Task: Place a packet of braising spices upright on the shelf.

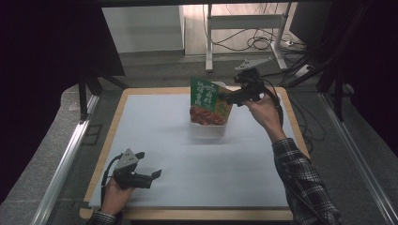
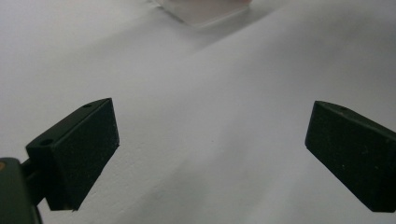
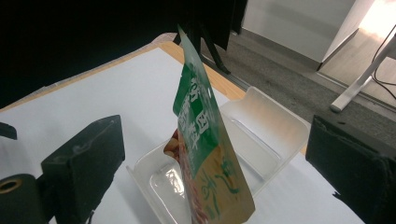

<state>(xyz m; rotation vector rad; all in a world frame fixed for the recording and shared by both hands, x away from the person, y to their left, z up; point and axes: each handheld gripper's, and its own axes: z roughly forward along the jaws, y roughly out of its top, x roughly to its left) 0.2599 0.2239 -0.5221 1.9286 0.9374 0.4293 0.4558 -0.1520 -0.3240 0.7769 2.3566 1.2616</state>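
We see a snack bag [image 1: 206, 103] standing up in a clear plastic box [image 1: 209, 130]. The box sits on the counter [image 1: 187, 154], near the far edge and a bit toward the far right corner. The bag is green at the top with white letters, and red and tan lower down. It leans a little, and its bottom end is inside the box. In the right tool view, the bag [image 3: 205, 154] stands on its edge between the two black jaws, and the box [image 3: 261, 135] lies open under it.

Our right tool [image 1: 228, 97] is up by the bag's right side, close to the far right corner of the counter. Its jaws are wide apart. The bag is between them, but the jaws do not press on it. There is a gap on both sides, so the tool holds nothing.

Our left tool [image 1: 156, 174] is low over the counter near the near left corner, well apart from the bag and the box. In the left tool view, its jaws are wide open too, with nothing but the white counter top [image 2: 210, 93] between them. A bit of the box [image 2: 205, 9] shows far off at the top.
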